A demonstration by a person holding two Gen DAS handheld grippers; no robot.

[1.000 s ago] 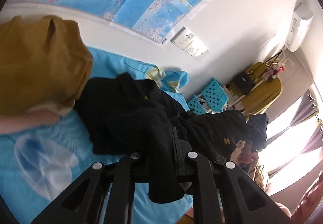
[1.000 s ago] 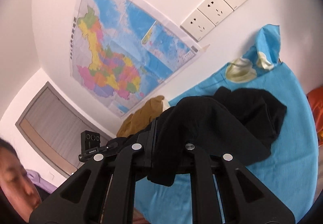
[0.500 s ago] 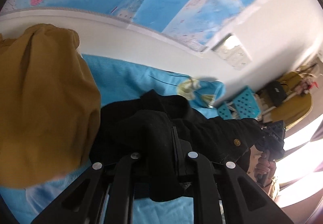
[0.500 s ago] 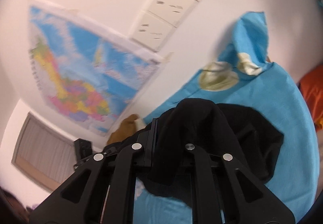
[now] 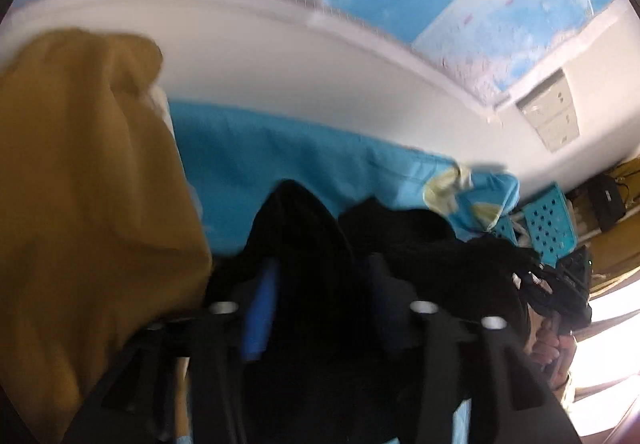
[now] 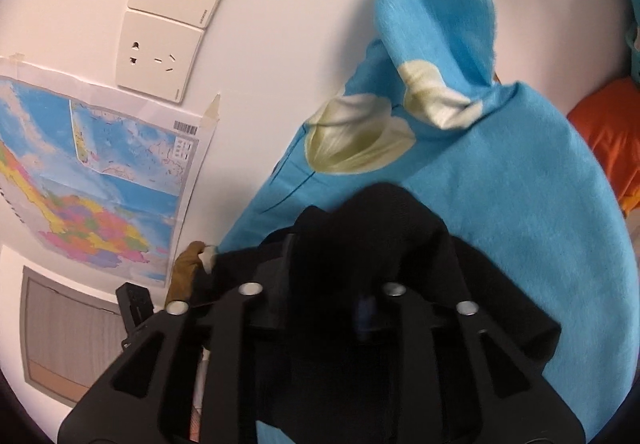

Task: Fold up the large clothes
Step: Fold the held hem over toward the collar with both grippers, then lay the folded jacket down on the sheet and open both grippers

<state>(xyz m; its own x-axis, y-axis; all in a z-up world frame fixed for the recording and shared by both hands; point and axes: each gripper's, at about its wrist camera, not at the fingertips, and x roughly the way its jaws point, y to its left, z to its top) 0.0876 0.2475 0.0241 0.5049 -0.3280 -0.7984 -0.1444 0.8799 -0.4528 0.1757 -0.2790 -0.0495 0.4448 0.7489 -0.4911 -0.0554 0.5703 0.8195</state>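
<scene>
Pointing down over a blue sheet (image 5: 280, 148), the left gripper (image 5: 320, 284) is opening its jaws, a fold of the black garment (image 5: 400, 244) lying between them; motion blur is hiding whether the pads are pressing it. A mustard garment (image 5: 80, 204) is filling the left edge, cut off by the frame. Beside it, the right gripper (image 6: 324, 264) is tilting toward the wall sockets (image 6: 160, 56) and map (image 6: 100, 164), its jaws also parting with black cloth bunched between and covering the fingertips. An orange cushion (image 6: 608, 132) is showing at the right edge.
</scene>
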